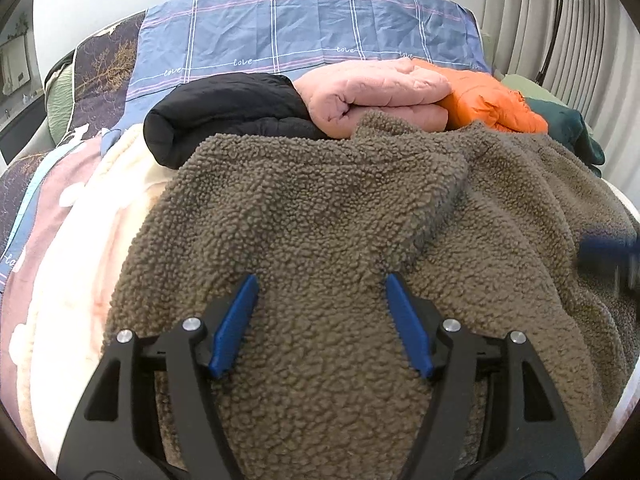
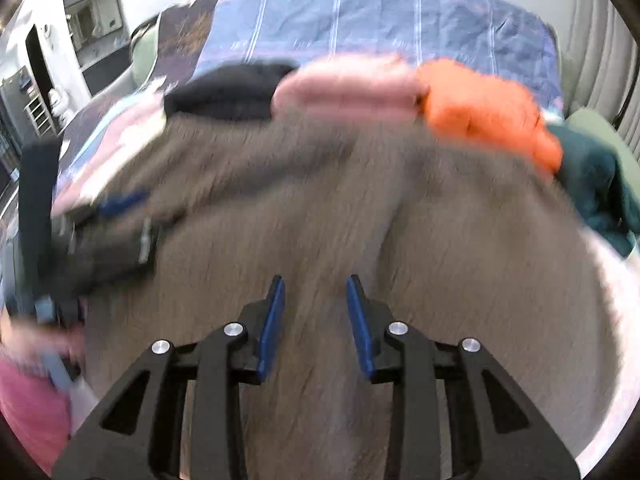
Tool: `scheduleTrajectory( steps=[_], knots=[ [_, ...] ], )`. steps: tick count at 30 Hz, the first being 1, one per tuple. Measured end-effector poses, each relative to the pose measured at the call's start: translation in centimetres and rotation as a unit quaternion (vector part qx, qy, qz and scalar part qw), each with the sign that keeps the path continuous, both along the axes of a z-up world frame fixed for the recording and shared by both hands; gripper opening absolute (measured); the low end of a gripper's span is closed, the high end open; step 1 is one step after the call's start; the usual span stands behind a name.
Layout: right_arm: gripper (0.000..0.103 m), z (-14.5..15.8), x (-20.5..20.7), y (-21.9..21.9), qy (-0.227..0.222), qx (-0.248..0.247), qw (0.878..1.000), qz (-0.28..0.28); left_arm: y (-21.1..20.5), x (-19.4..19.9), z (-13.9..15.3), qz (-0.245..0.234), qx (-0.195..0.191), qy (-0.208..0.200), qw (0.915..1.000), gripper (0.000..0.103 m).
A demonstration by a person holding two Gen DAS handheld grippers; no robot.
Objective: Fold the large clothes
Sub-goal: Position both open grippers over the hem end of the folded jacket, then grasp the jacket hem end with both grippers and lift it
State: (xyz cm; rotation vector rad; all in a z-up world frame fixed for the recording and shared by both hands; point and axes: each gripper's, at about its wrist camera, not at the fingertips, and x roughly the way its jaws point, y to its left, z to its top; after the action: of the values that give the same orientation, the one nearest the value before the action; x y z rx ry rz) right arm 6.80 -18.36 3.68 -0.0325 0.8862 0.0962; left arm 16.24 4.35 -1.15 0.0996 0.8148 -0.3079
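A large brown fleece garment [image 1: 320, 216] lies spread on the bed, with one flap folded over its left half. My left gripper [image 1: 320, 280] is open just above the fleece, holding nothing. In the blurred right wrist view the same fleece [image 2: 400, 220] fills the middle. My right gripper [image 2: 316, 280] is open over it, jaws partly apart and empty. The left gripper also shows at the left of the right wrist view [image 2: 116, 216]. A blurred blue part of the right gripper shows at the right edge of the left wrist view [image 1: 608, 252].
Folded clothes lie in a row behind the fleece: black [image 1: 224, 112], pink [image 1: 376, 96], orange [image 1: 488, 100] and dark teal [image 1: 576, 132]. A blue checked sheet [image 1: 304, 28] covers the bed's far end. A cream and pink blanket [image 1: 80, 240] lies at the left.
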Motion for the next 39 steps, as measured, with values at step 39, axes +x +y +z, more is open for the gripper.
scheduleTrajectory(
  steps=[39],
  knots=[
    [0.065, -5.5, -19.9, 19.9, -0.157, -0.219, 0.875, 0.402, 17.9, 3.8, -3.0, 0.005, -0.283, 0.168, 0.9441, 0.088]
  ],
)
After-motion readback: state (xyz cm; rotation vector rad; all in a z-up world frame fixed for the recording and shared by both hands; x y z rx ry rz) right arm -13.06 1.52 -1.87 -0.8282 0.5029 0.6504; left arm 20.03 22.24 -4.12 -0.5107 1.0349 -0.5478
